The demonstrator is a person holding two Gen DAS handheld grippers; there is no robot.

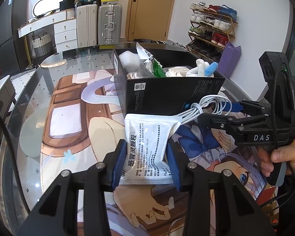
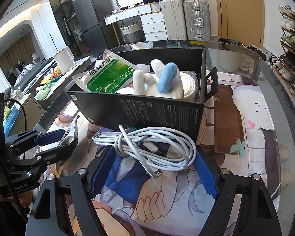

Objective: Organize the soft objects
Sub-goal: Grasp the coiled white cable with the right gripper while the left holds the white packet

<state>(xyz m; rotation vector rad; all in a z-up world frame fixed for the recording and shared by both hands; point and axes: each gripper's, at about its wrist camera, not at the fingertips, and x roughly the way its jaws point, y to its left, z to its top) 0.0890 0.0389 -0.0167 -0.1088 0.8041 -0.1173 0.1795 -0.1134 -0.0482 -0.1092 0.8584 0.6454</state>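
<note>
While the left gripper (image 1: 146, 162) pinches the white sachet (image 1: 150, 141) just in front of the black box (image 1: 167, 92), its long axis pointing toward the box, lifting it clear of the near wall first seems wise. From the right wrist, the right gripper (image 2: 154, 172) stands open around the coiled white cable (image 2: 147, 147), which lies crosswise before the box, plug (image 2: 155, 174) end toward the camera; closing on the bundled middle should keep loops together.

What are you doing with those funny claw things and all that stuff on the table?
Someone is tidying soft things into a black box. The left gripper is squeezing a white medicine pouch just in front of the box. The right gripper is open around a bundled white cable, not pinching it yet. Inside the box already sit a white and blue plush toy and a green pouch.
</note>
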